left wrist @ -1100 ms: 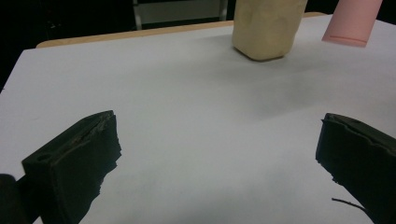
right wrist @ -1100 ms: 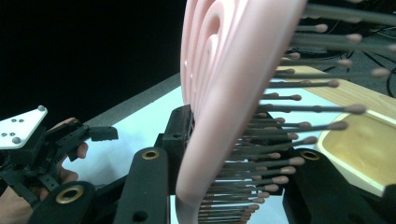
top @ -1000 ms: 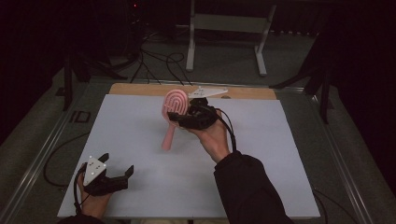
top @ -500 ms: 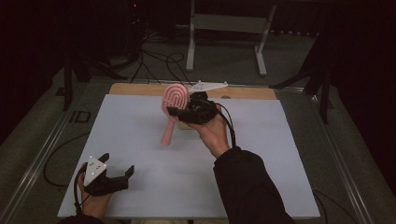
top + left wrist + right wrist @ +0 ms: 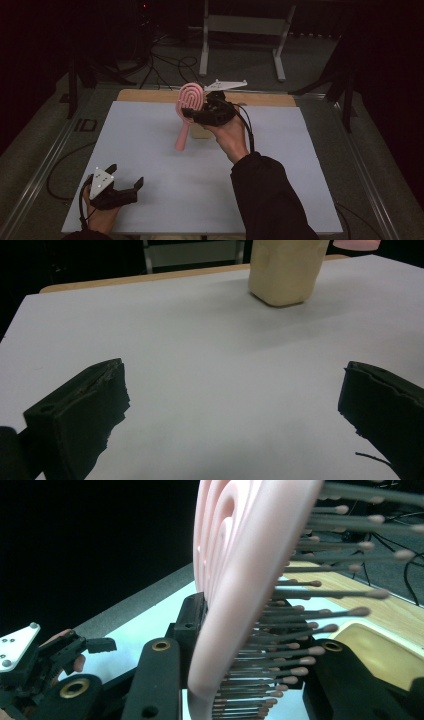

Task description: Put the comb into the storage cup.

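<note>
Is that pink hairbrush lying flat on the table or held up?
Held up: the right gripper clamps the hairbrush at its head, handle hanging down above the table.

Hairbrush (image 5: 189, 107): pink, head w/ concentric looped ridge pattern; in the right gripper view its bristles (image 5: 300, 625) are dark grey-brown w/ pale pinkish-tan ball tips.

Right gripper (image 5: 192, 114): black body, light grey three-cornered plate on top, black cable; brass-coloured rings round its screw holes in the right gripper view. Sleeve (image 5: 270, 200) behind it: black.

Left gripper (image 5: 127, 182): black, plate white-grey w/ small dark dots at the corners.

Container (image 5: 285, 270): cream/pale beige, plain, no pattern.

Table cover (image 5: 150, 150): plain pale lavender-grey sheet. Table edge (image 5: 150, 95) at the far side: light brown wood.

Floor (image 5: 45, 145): grey-green. Stand (image 5: 245, 25) at back: light grey. Background: near-black.
</note>
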Motion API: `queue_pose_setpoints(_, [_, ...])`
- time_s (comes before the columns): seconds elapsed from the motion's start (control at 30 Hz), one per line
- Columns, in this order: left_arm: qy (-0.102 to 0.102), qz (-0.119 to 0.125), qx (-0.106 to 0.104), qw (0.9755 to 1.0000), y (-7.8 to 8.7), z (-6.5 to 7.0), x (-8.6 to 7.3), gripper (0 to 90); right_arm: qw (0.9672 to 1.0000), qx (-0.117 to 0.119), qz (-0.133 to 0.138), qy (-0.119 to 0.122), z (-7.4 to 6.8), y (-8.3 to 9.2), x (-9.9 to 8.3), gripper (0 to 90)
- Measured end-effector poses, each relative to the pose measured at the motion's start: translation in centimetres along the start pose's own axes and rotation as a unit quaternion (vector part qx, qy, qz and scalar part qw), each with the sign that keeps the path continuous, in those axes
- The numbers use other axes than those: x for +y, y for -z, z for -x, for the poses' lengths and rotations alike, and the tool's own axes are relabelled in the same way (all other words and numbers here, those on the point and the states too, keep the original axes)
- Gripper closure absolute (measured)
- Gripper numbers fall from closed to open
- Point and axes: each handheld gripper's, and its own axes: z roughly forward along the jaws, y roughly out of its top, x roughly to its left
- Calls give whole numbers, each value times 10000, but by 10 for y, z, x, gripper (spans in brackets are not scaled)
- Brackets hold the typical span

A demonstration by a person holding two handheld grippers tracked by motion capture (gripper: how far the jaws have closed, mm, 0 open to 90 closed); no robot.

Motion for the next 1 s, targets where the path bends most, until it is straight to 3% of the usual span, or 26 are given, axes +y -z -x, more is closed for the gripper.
queue_pose_setpoints(1.0, [25, -19, 91, 10000, 0, -1, -1, 0, 9997, -153, 144, -119, 17, 4, 26, 636])
